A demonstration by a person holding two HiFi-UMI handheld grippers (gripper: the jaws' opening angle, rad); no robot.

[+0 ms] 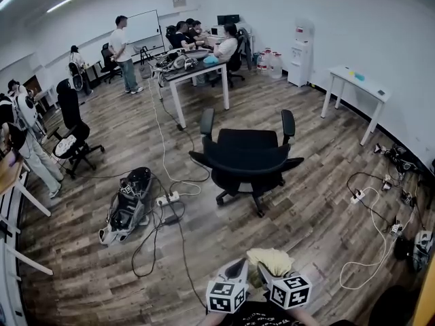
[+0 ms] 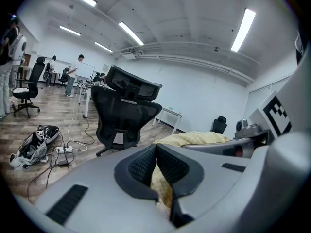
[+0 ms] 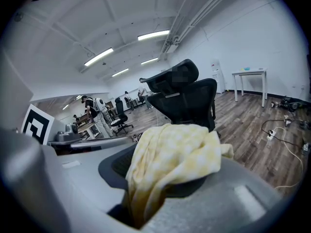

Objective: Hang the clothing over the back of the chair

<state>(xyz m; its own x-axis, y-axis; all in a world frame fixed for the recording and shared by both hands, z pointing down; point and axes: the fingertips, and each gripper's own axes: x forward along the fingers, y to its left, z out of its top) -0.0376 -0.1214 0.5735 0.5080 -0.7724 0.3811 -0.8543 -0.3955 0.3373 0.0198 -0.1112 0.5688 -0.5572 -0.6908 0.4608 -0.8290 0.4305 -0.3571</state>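
Observation:
A black office chair (image 1: 248, 158) stands in the middle of the room with its back towards me; it also shows ahead as the chair (image 2: 127, 108) and as the chair (image 3: 187, 101). At the bottom of the head view my left gripper (image 1: 239, 268) and right gripper (image 1: 269, 270) are side by side, with pale yellow clothing (image 1: 272, 258) bunched between them. The left gripper (image 2: 155, 148) is shut, pinching the yellow clothing (image 2: 194, 139). The right gripper (image 3: 163, 171) is shut on the clothing (image 3: 170, 154), which drapes over and hides its pads.
Cables and a power strip (image 1: 166, 199) trail over the wooden floor left of the chair, beside an open bag (image 1: 128, 206). More cables (image 1: 370, 212) lie at the right. A white desk (image 1: 197, 73), a white table (image 1: 360, 83), another chair (image 1: 71, 131) and several people stand farther off.

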